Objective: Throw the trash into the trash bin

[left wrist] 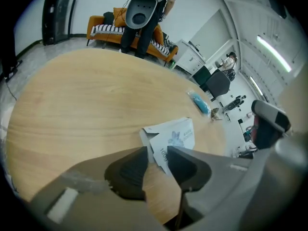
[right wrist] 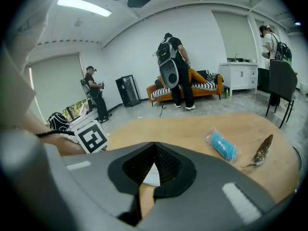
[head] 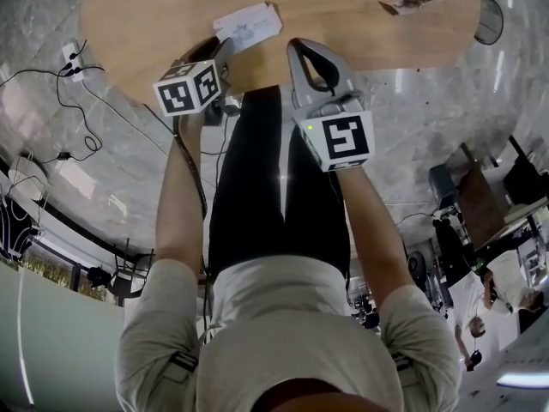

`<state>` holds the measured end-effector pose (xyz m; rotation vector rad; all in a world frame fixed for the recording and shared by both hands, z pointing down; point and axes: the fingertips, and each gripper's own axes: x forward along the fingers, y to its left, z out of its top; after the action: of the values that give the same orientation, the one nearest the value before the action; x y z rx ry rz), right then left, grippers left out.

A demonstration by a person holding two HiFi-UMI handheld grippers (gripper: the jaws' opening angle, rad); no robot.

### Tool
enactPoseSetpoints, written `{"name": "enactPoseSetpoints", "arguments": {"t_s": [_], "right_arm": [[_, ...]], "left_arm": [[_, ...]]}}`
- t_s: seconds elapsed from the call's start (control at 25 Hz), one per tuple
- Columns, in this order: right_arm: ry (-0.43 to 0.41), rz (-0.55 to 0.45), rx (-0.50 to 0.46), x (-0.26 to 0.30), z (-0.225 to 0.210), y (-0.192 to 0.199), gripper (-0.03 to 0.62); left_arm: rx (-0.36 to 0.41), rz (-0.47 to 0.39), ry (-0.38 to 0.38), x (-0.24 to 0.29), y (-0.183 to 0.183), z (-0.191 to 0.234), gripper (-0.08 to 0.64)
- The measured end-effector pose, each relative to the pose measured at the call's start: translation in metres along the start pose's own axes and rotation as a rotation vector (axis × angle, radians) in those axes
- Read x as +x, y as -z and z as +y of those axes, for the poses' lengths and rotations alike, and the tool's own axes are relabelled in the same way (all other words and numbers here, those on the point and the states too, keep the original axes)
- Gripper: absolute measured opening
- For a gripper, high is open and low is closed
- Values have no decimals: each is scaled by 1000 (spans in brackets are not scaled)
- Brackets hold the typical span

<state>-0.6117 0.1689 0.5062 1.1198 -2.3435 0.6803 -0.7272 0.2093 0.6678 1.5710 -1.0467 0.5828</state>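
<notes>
white paper [left wrist: 175, 137] just beyond open fingers [left wrist: 129, 171] of left gripper [left wrist: 157, 151]; right gripper [right wrist: 154, 147] fingers [right wrist: 172, 165] closed.

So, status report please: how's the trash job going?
Left gripper jaws open at the white paper packet on the wooden table, not gripping. Right gripper shut, empty. Nothing in the way.

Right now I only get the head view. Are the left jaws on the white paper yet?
Observer: No. The left gripper has its jaws apart; a corner of the white paper shows in the gap between the tips, not pinched.
Operator: Right jaws?
Observer: The right gripper has its jaws together, nothing between them.
Operator: Other trash?
Observer: A blue packet in clear wrap lies beside a brown scrap.
</notes>
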Motion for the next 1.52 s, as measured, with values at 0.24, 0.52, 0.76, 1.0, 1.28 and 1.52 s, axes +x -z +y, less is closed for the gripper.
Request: {"name": "enactPoseSetpoints", "arguments": {"t_s": [0.24, 0.52, 0.76, 1.0, 1.28, 1.52], "right_arm": [[-6, 13, -5, 2, 1, 5, 8], [-17, 35, -30, -5, 10, -4, 8], [8, 50, -22, -11, 5, -14, 8], [85, 12, 39, -27, -33, -7, 8], [102, -31, 105, -55, -74, 8, 8], [98, -77, 140, -106, -125, 11, 8]], "left_arm": [[-51, -10, 26, 7, 4, -1, 146], [3, -48, 80, -3, -7, -20, 23], [107, -88, 85, -18, -26, -60, 21], [262, -157, 51, -27, -47, -111, 21], [395, -206, 35, -29, -53, -185, 20], [438, -230, 13, -8, -42, -268, 20]]}}
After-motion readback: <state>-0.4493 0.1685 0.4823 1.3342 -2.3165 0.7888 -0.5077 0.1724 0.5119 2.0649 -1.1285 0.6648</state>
